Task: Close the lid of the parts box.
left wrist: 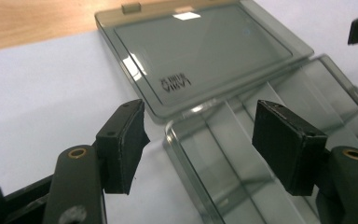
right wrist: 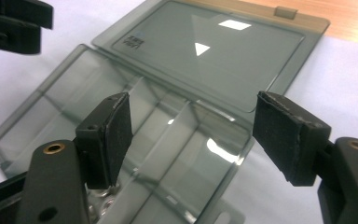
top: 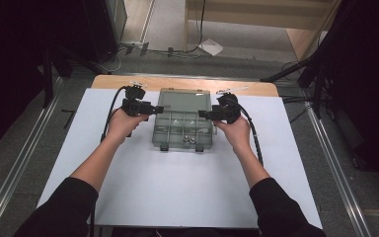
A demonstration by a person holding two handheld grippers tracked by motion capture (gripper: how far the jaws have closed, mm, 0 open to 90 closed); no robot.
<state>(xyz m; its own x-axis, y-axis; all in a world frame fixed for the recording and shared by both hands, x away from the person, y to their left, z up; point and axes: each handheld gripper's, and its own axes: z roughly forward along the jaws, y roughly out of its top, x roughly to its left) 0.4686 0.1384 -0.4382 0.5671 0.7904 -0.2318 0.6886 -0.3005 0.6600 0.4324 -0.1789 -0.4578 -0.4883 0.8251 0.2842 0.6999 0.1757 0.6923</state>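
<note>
High view: clear grey compartment box sits mid-table on the white sheet, lid folded flat back toward the far wooden table edge. Left gripper sits at the box's left rim, right gripper at its right rim, both aimed inward over the back row of compartments. Small metal parts lie in the near compartments. Two black latches hang off the near wall. Open white sheet on all sides of the box, most of it on the near side; forearms come in from the bottom.

Left gripper view: jaws stand wide apart, nothing between the pads, no contact. The box's rounded back-left corner lies under the gap, left pad over bare sheet, right pad over a compartment. Embossed lettering on the lid, upside down from here, not readable. Latch tab on the lid's far edge, close to the wood. Other gripper's jaw tip at the top right.

Right gripper view: jaws wide apart too, holding nothing. Left pad is over the dividers, right pad outside the box wall over the sheet. Small embossed mark at the lid's corner, illegible. Metal parts are visible below the left pad. Hinge line runs between the pads.
</note>
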